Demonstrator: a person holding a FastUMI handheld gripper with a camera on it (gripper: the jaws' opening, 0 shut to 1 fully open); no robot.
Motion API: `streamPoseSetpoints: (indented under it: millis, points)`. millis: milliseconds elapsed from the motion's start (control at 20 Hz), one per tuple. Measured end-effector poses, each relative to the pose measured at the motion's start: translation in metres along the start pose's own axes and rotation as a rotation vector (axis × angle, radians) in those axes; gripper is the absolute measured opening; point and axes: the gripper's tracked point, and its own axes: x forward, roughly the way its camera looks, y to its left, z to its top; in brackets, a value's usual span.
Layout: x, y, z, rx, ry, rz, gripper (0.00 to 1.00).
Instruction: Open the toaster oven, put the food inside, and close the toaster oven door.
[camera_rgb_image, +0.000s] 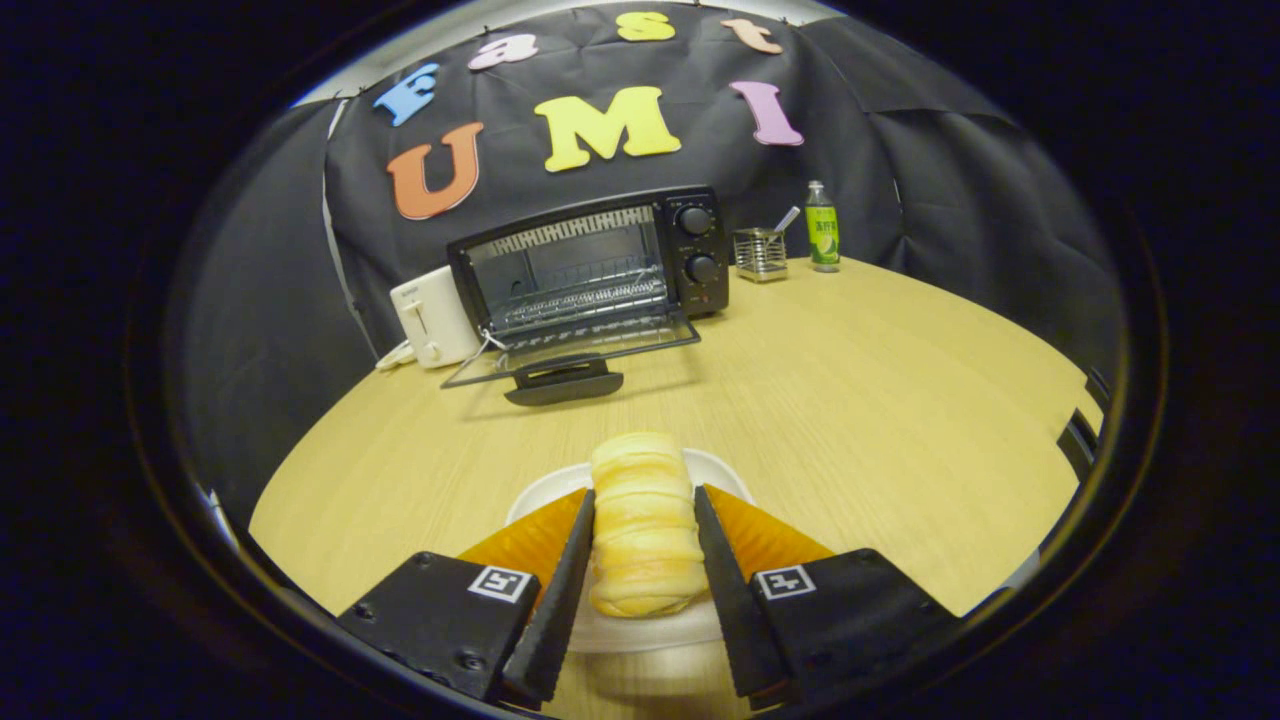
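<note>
A pale ridged bread roll (643, 520) lies lengthwise between my two fingers, over a white plate (725, 470) on the wooden table. Both fingers press against its sides, so my gripper (645, 505) is shut on the roll. Whether the roll rests on the plate or is lifted off it, I cannot tell. Far beyond the fingers, at the back of the table, stands a black toaster oven (600, 262). Its glass door (570, 352) is folded down flat, the handle towards me, and the wire rack inside shows.
A white pop-up toaster (430, 318) stands just left of the oven. To the oven's right are a wire mesh holder (760, 253) with a utensil and a green bottle (823, 228). Bare wooden table (850, 400) stretches between the plate and the oven.
</note>
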Motion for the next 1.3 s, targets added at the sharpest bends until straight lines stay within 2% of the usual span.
streamPoseSetpoints:
  millis: [400, 500, 650, 850, 950, 1300]
  points:
    - [0.005, 0.041, 0.073, 0.132, -0.142, 0.138, 0.67]
    - [0.011, 0.056, 0.09, 0.19, -0.172, 0.207, 0.67]
    - [0.028, 0.088, 0.102, 0.291, -0.154, 0.371, 0.67]
    - [0.068, 0.101, 0.114, 0.521, -0.073, 0.477, 0.67]
    - [0.092, 0.1, 0.127, 0.591, -0.084, 0.485, 0.67]
    - [0.162, 0.1, 0.158, 0.522, -0.128, 0.413, 0.67]
